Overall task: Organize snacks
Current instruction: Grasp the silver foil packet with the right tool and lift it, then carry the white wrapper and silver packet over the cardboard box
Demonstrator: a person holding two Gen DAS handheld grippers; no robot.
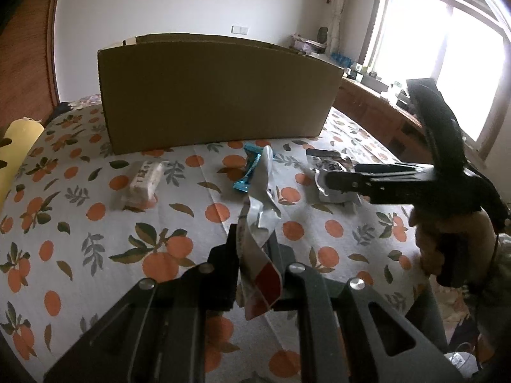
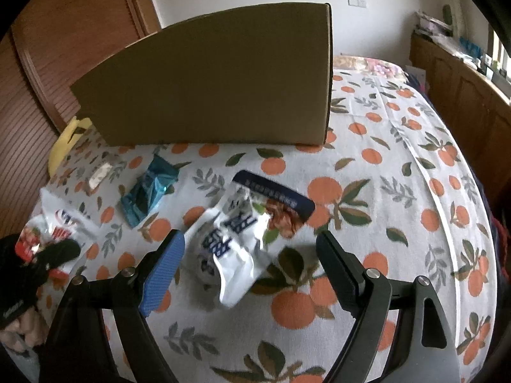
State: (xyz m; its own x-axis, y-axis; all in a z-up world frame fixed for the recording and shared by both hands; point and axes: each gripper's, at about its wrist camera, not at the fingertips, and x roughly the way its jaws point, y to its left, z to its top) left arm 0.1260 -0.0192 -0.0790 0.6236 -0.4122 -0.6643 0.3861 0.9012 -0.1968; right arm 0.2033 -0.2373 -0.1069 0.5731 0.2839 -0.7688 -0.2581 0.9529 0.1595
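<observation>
My left gripper (image 1: 254,242) is shut on a white and red snack packet (image 1: 260,220), held above the orange-print bedspread; the packet also shows at the left of the right wrist view (image 2: 48,233). My right gripper (image 2: 250,242) is open, its fingers on either side of a crumpled white and blue snack bag (image 2: 242,236) lying on the bed. In the left wrist view that gripper (image 1: 332,180) reaches over the same bag (image 1: 332,185). A teal packet (image 1: 250,169) (image 2: 148,188) and a small white packet (image 1: 143,180) (image 2: 100,170) lie before the cardboard box (image 1: 217,92) (image 2: 217,86).
The bedspread (image 1: 95,239) covers the bed. A yellow pillow (image 1: 16,150) lies at the left edge. A wooden wardrobe (image 2: 64,32) stands behind the box. A wooden sideboard (image 1: 377,102) with clutter runs under the window on the right.
</observation>
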